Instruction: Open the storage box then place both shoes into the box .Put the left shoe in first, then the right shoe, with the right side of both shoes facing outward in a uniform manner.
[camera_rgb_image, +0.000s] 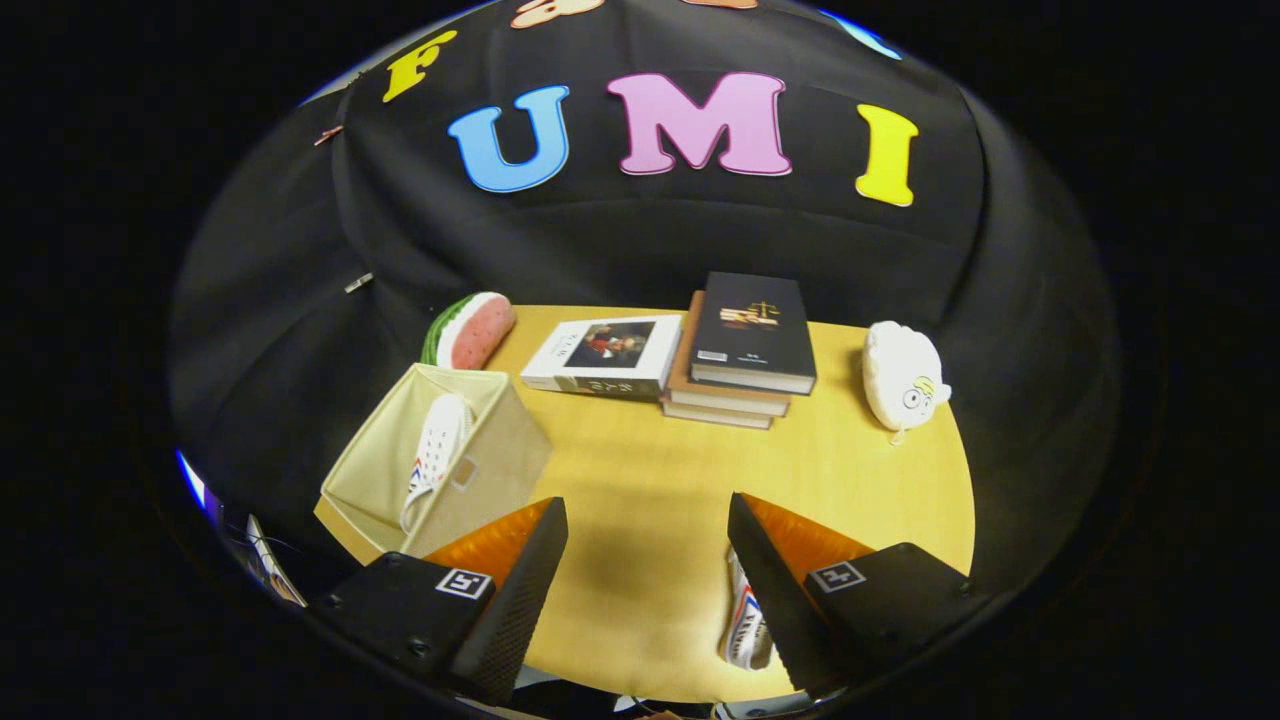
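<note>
Open fabric storage box (440, 470) at the left of the counter (650, 500), one white shoe (437, 450) already standing inside against its near wall. Just beyond the box, a watermelon-slice plush (470, 330). Right of the box, a white-covered book (603, 355), then a stack of books (745, 350) with a dark one on top, then a white round plush (903, 375) furthest from the box.

Gripper (648, 570) held above the counter, well right of the box, looking down and forward; jaws wide apart, nothing between them but bare wood. Second white shoe (746, 625) lying low beside the right finger, mostly hidden behind it, striped side showing.

Likely step in hand: fetching the second shoe. Best done by dropping lower and shifting right so the shoe sits squarely between the jaws, gripping across the upper near the middle for balance, then carrying left to the box and setting it beside the first shoe, same side outward. Worth checking orientation before closing, since a turn inside the soft box would be awkward.
</note>
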